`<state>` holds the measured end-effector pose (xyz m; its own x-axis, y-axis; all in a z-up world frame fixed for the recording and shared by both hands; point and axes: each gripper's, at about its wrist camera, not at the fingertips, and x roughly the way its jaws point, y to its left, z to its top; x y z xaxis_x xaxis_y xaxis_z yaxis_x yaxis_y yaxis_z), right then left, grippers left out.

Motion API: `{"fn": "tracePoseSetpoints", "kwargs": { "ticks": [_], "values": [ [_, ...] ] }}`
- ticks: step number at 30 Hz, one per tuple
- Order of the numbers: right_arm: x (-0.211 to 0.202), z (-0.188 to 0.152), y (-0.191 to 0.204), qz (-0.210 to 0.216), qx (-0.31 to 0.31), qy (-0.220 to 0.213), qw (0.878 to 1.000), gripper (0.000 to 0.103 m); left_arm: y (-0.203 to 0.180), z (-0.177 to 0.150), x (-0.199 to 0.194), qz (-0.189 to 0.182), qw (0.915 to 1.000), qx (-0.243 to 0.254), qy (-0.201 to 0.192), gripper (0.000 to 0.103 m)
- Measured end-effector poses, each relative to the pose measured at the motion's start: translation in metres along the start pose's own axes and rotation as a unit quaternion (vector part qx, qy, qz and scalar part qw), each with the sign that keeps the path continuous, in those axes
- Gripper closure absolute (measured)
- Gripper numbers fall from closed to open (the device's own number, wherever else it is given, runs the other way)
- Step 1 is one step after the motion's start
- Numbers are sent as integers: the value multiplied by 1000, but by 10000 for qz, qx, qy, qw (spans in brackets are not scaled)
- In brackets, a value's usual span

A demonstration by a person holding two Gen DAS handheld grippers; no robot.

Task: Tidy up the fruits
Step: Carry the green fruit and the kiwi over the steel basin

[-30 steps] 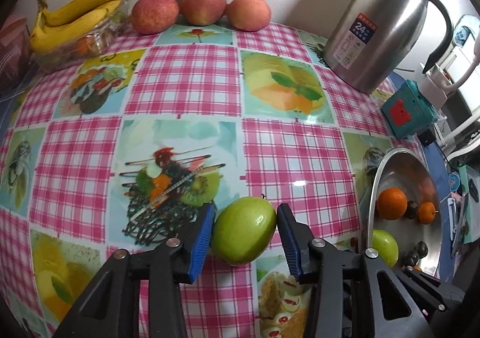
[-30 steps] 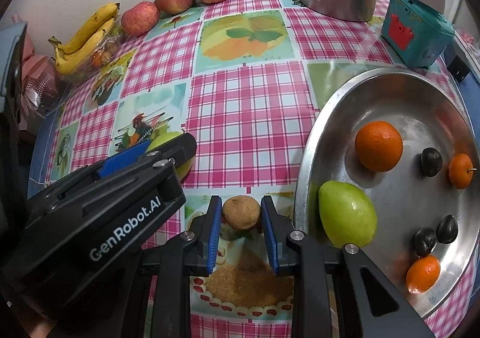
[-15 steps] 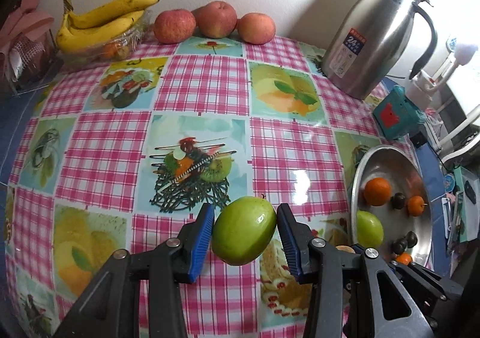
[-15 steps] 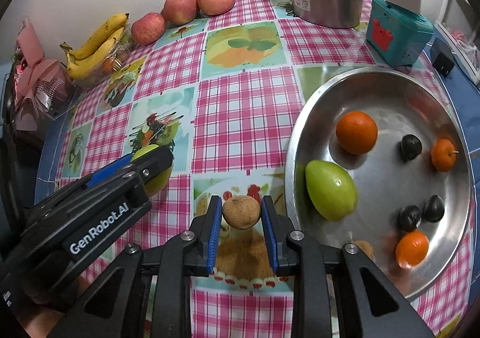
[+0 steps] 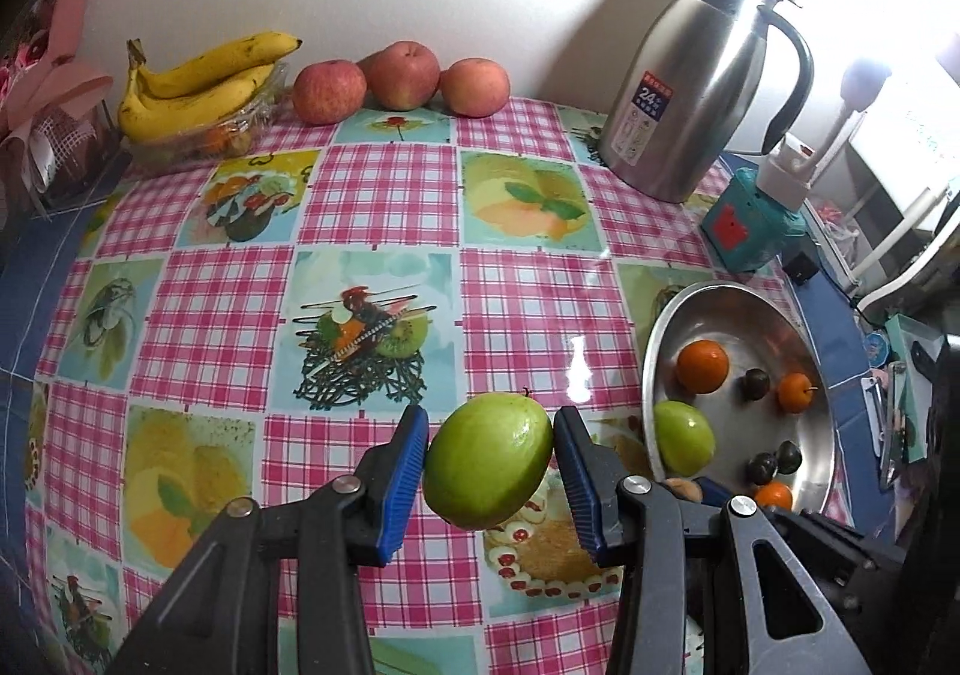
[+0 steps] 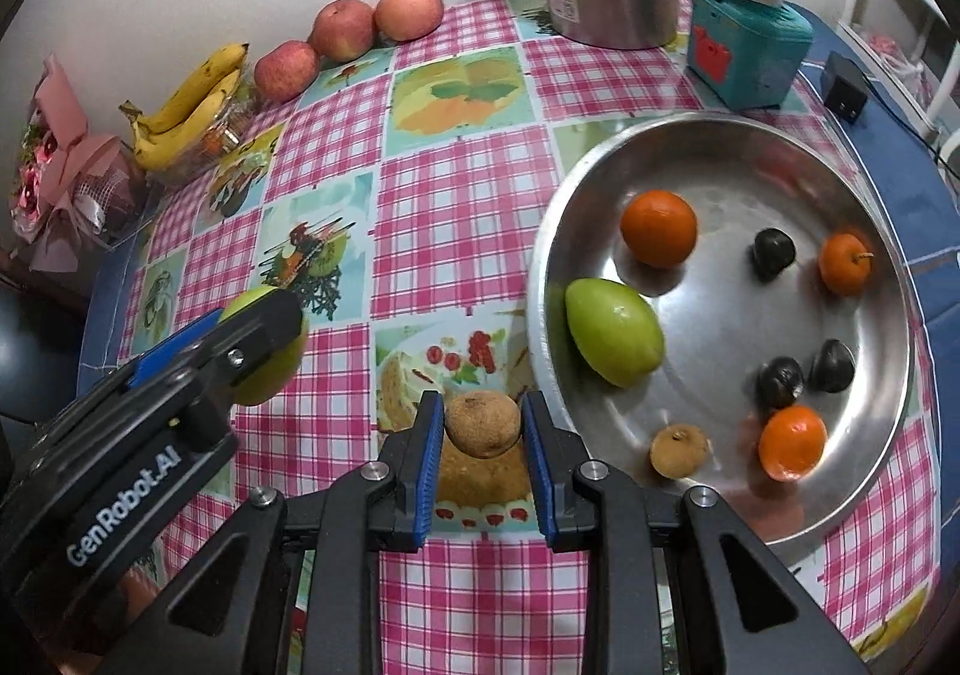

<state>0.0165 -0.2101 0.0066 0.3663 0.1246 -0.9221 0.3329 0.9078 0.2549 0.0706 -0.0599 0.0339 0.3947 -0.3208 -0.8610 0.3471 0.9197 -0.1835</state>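
Note:
My left gripper [image 5: 489, 462] is shut on a green fruit [image 5: 487, 460], held above the checked tablecloth. In the right wrist view that same left gripper [image 6: 252, 339] shows at the lower left, with the green fruit [image 6: 270, 369] partly hidden behind it. My right gripper [image 6: 483, 423] is shut on a small brown fruit [image 6: 483, 423], held in the air just left of the steel bowl [image 6: 864, 423]. Inside the bowl lie a second green fruit [image 6: 613, 332], a large orange [image 6: 658, 227], two small oranges, three dark plums and another brown fruit [image 6: 679, 450]. The steel bowl [image 5: 684, 309] appears at the right in the left wrist view.
Three red apples [image 5: 402, 75] and a bunch of bananas [image 5: 198, 87] on a clear tray line the far wall. A steel jug [image 5: 702, 81] and a teal box [image 5: 747, 222] stand at the back right. A pink bouquet [image 6: 60, 177] sits at the far left.
Both grippers have risen with their fruits, so the table looks smaller and farther below. More of the bowl and the far wall has come into view.

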Motion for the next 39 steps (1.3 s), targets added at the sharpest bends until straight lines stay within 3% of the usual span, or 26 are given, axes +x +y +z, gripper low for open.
{"fn": "tracePoseSetpoints", "kwargs": {
  "ticks": [8, 11, 13, 16, 20, 23, 26, 31, 35, 37, 39],
  "values": [
    [-11, 11, -73, -344, 990, -136, 9944, 75, -28, 0, 6, -181, 9994, 296, 6, 57],
    [-12, 12, -100, -349, 1368, -124, 9899, 75, -46, -1, 8, -273, 9983, 520, -17, 66],
    [-15, 13, -110, -412, 1486, -145, 9879, 75, -61, -3, 9, -333, 9967, 738, -67, 66],
    [-17, 13, -115, -394, 1573, -143, 9867, 75, -76, -4, 11, -454, 9944, 952, -71, 66],
    [-15, 14, -114, -365, 1541, -122, 9873, 75, -72, -3, 22, -281, 9958, 867, -57, 65],
    [-12, 13, -111, -302, 1528, -61, 9878, 75, -64, -8, 41, -233, 9962, 775, 320, 56],
    [-11, 14, -110, -253, 1507, -47, 9883, 75, -59, -18, 58, -499, 9942, 530, 789, 51],
    [-10, 12, -111, -229, 1531, -6, 9880, 75, -56, -28, 64, -558, 9917, 502, 1046, 36],
    [-10, 12, -111, -174, 1544, 10, 9879, 75, -56, -30, 63, -600, 9911, 464, 1095, 37],
    [-10, 12, -110, -154, 1533, 10, 9881, 75, -52, -30, 64, -791, 9898, 338, 1134, 49],
    [-10, 12, -110, -138, 1549, 16, 9878, 75, -49, -30, 64, -949, 9881, 210, 1192, 55]
  ]
}}
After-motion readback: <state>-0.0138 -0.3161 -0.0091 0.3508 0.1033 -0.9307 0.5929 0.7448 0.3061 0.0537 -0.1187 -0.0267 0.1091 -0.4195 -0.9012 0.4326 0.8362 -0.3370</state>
